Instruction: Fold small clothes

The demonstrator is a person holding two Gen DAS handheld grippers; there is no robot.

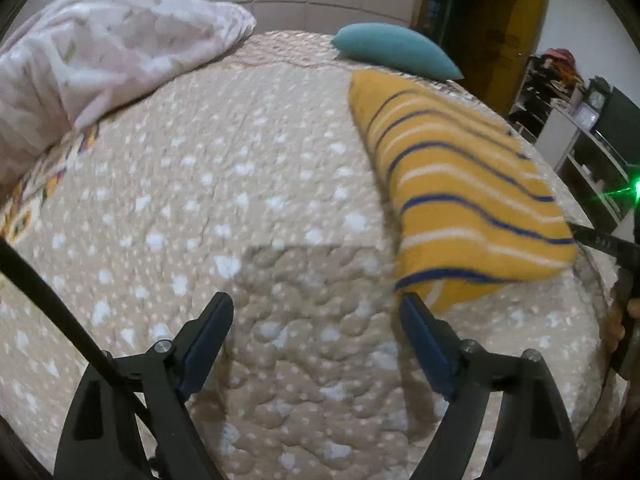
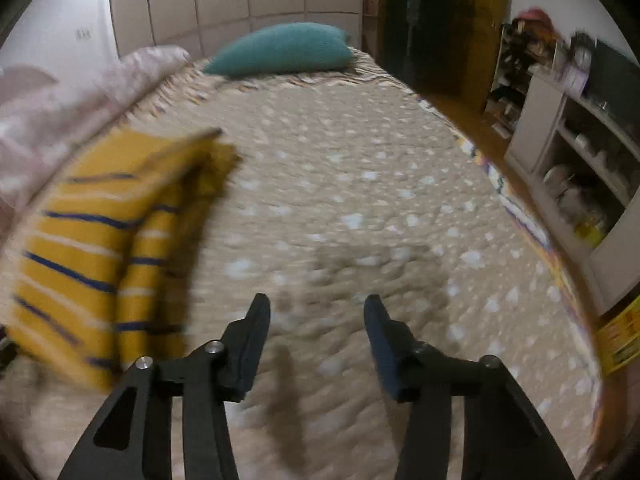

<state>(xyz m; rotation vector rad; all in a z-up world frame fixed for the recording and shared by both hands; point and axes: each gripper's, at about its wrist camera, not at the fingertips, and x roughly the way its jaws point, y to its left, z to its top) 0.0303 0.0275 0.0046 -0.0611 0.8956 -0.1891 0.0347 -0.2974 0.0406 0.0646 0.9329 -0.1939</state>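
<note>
A folded yellow garment with blue and white stripes [image 1: 468,196] lies on the beige spotted bedspread [image 1: 248,208], to the right in the left wrist view. It also shows at the left in the right wrist view [image 2: 104,248], blurred. My left gripper [image 1: 316,304] is open and empty above the bedspread, its right finger close to the garment's near corner. My right gripper [image 2: 316,304] is open and empty over bare bedspread [image 2: 380,208], to the right of the garment. The right gripper's body shows at the right edge of the left wrist view [image 1: 616,248].
A teal pillow [image 1: 396,54] lies at the head of the bed, and a pink floral blanket [image 1: 96,68] is heaped along the left side. White shelves with clutter [image 2: 572,168] stand beyond the bed's right edge, across a wooden floor strip [image 2: 460,120].
</note>
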